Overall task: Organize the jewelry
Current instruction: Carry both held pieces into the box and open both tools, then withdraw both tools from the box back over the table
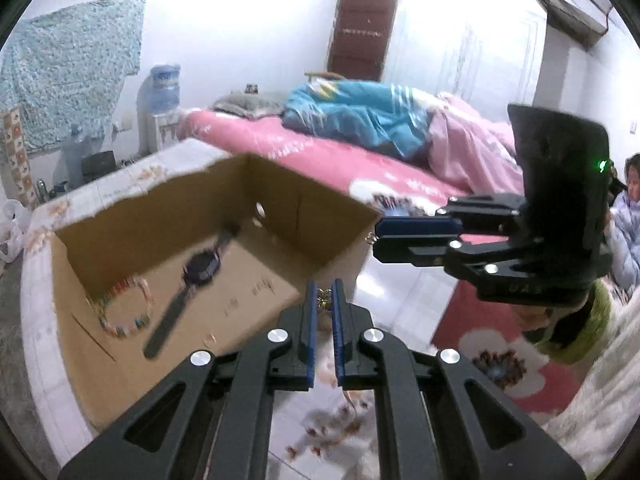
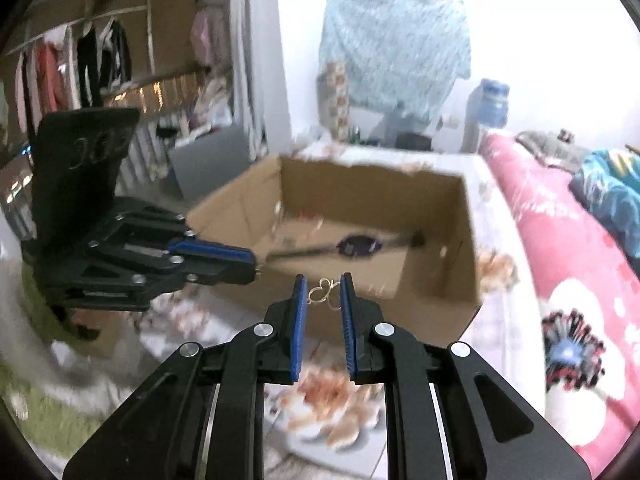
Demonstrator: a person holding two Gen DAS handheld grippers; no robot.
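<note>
An open cardboard box (image 1: 332, 258) stands on a floral-covered table. On its floor lie a black wristwatch (image 1: 200, 270) and a coloured bead bracelet (image 1: 120, 320). My left gripper (image 1: 325, 286) hovers over the box's near right corner, shut on a small gold flower-like ornament (image 1: 323, 299). The right gripper (image 1: 376, 238) comes in from the right, level with the box's rim, with a bit of gold wire at its tip. In the right wrist view my right gripper (image 2: 323, 280) is shut on a gold wire butterfly piece (image 2: 325, 294) in front of the box (image 2: 440, 280); the watch (image 2: 358, 246) shows inside. The left gripper (image 2: 252, 265) reaches in from the left.
A bed with a pink sheet (image 1: 320, 152) and a blue quilt (image 1: 360, 112) lies beyond the table. A person (image 1: 628, 216) sits at the far right. A water dispenser (image 1: 160, 96) stands by the wall. Hanging clothes (image 2: 80, 68) and shelves fill the left in the right wrist view.
</note>
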